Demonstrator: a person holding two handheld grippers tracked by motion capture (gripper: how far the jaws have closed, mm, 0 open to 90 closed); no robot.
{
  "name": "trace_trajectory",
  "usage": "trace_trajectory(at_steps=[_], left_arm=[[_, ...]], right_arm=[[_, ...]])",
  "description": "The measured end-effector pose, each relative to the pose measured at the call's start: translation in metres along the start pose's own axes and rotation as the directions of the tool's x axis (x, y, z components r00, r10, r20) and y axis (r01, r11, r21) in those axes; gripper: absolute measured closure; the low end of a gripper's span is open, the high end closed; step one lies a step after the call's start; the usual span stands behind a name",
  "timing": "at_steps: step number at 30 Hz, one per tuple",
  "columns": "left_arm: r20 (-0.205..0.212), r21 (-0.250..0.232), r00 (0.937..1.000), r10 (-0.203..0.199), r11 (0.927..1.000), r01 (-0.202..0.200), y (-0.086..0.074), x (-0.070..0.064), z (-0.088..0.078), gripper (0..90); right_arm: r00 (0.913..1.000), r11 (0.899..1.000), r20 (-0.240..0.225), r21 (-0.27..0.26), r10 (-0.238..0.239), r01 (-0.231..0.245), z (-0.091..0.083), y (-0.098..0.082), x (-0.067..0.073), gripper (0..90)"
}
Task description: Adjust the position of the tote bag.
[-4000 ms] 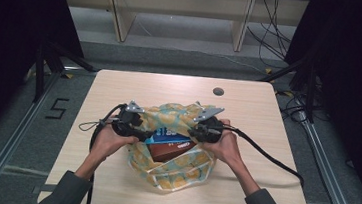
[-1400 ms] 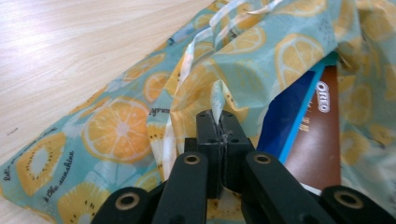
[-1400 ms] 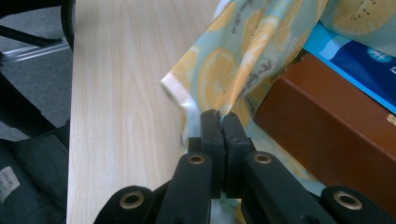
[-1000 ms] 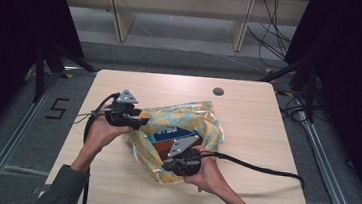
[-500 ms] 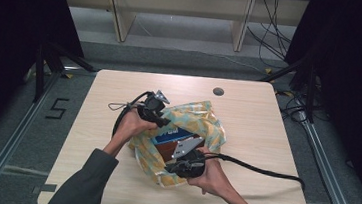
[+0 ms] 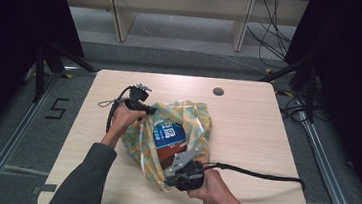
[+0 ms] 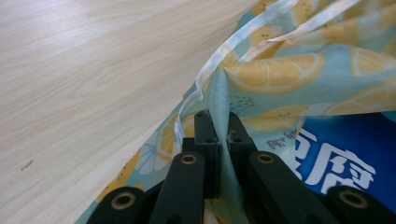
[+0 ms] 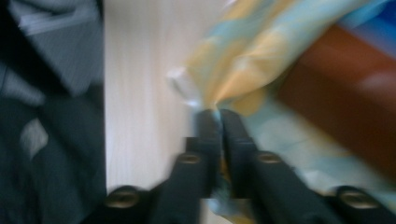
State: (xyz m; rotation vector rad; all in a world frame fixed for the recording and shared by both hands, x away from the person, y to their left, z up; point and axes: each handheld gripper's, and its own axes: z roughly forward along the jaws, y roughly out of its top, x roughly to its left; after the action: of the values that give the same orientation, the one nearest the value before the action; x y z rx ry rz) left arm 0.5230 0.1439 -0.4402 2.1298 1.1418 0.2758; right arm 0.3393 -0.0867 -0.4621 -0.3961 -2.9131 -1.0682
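Here the bag (image 6: 176, 131), a thin one printed with lemon slices on pale blue, is lying on the wooden table (image 6: 247, 123), slightly left of the middle. The left gripper (image 6: 149, 110) is sitting at the bag's far-left edge. In the left gripper view its jaws have just been closing and are now pinching a fold of the bag (image 7: 261, 79) between them, next to a pale drawstring (image 7: 219, 60). The right gripper (image 6: 174, 174) is working at the bag's near edge, close to the person's side of the table. In the right gripper view, which is blurred, its jaws are standing nearly together with a bit of the bag (image 8: 243, 60) between them; they have just been opening a little, and the fabric is looking gripped at their tips. Inside the open bag a blue box (image 6: 168, 133) is lying over a brown box (image 6: 166, 156).
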Motion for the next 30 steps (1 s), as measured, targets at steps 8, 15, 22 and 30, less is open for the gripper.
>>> trace_trajectory(at_steps=[8, 15, 22, 30], left_arm=[[0.013, 0.000, 0.9992, 0.039, 0.9993, -0.039, 0.004, -0.008, -0.010, 86.1], [0.029, -0.001, 0.9988, 0.039, 0.9992, -0.039, 0.003, -0.007, -0.014, 85.2], [0.037, -0.006, 0.9987, 0.035, 0.9994, -0.034, -0.002, -0.002, -0.020, 86.0], [0.047, -0.020, 0.9981, 0.040, 0.9990, -0.039, -0.003, -0.005, -0.020, 85.7]], right_arm=[[0.9228, 0.983, 0.360, -0.166, 0.137, -0.082, -0.075, 0.022, -0.049, 48.9], [0.8813, 0.976, 0.419, -0.106, 0.219, -0.193, -0.057, 0.008, -0.095, 76.5], [0.8403, 0.960, 0.473, -0.050, 0.264, -0.274, -0.062, -0.036, -0.140, 90.0], [0.8350, 0.919, 0.393, -0.245, 0.385, -0.308, -0.097, -0.032, -0.136, 73.1]])
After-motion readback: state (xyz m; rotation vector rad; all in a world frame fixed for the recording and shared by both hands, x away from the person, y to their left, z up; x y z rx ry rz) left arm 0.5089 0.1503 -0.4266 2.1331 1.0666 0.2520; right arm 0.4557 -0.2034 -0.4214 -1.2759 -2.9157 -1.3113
